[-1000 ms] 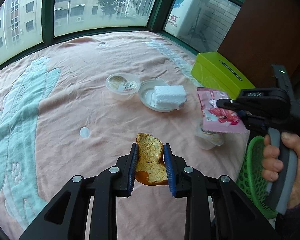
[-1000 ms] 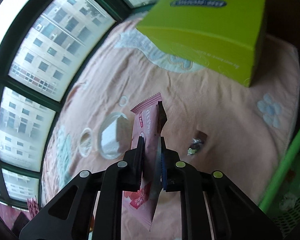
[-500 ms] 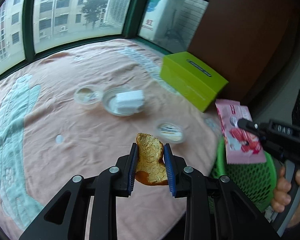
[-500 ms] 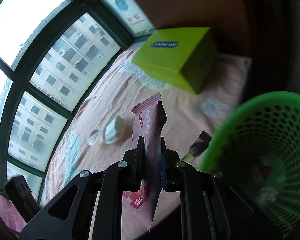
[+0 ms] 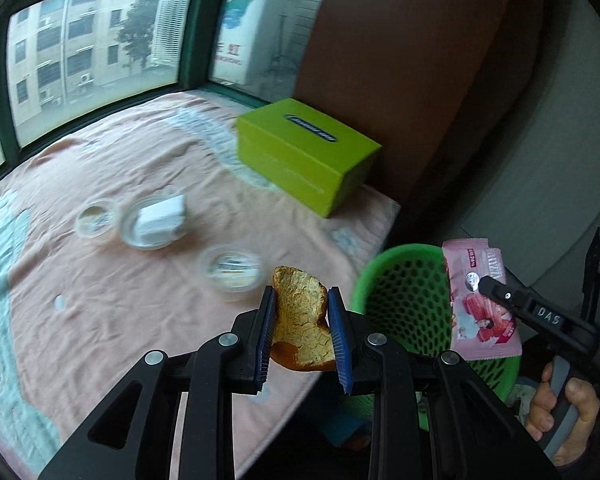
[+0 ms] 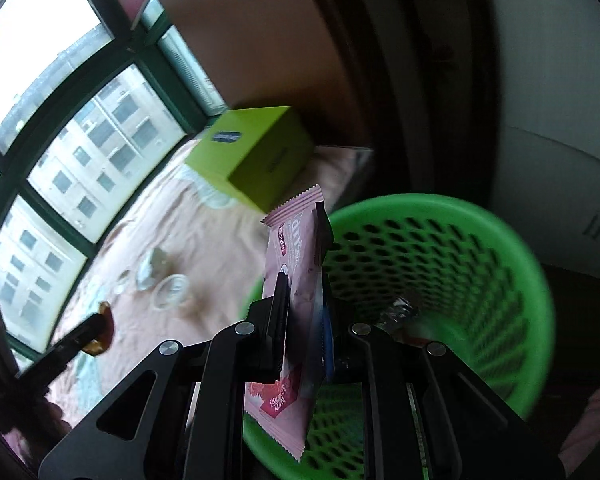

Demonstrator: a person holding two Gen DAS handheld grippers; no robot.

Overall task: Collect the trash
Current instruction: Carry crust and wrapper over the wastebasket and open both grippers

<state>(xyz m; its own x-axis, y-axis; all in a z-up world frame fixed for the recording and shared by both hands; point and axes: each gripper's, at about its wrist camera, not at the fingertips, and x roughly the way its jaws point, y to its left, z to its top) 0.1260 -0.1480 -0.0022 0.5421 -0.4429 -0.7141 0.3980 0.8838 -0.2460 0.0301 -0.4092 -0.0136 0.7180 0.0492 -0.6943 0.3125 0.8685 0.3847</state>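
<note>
My left gripper (image 5: pixel 300 300) is shut on a dried orange peel (image 5: pixel 300 322), held over the near right edge of the pink cloth (image 5: pixel 112 320). A green mesh basket (image 5: pixel 400 308) stands just right of it, below the cloth's edge. My right gripper (image 6: pixel 304 292) holds a pink snack wrapper (image 6: pixel 296 240) upright over the basket's near rim (image 6: pixel 480 220); its jaws are opening with the wrapper still between the pads. In the left wrist view the wrapper (image 5: pixel 480 320) hangs over the basket's right side. The peel (image 6: pixel 104 320) shows at the left of the right wrist view.
A lime green box (image 5: pixel 308 156) sits at the cloth's far right corner. A clear cup (image 5: pixel 232 268), a dish with a white block (image 5: pixel 156 220) and a small tub (image 5: pixel 96 220) lie on the cloth. Some trash (image 6: pixel 400 308) lies inside the basket. Windows run along the far side.
Both grippers have swung right, off the cloth toward the basket. The wrapper now hangs over the basket's opening, and the peel has come near its rim. Both items stay gripped.
</note>
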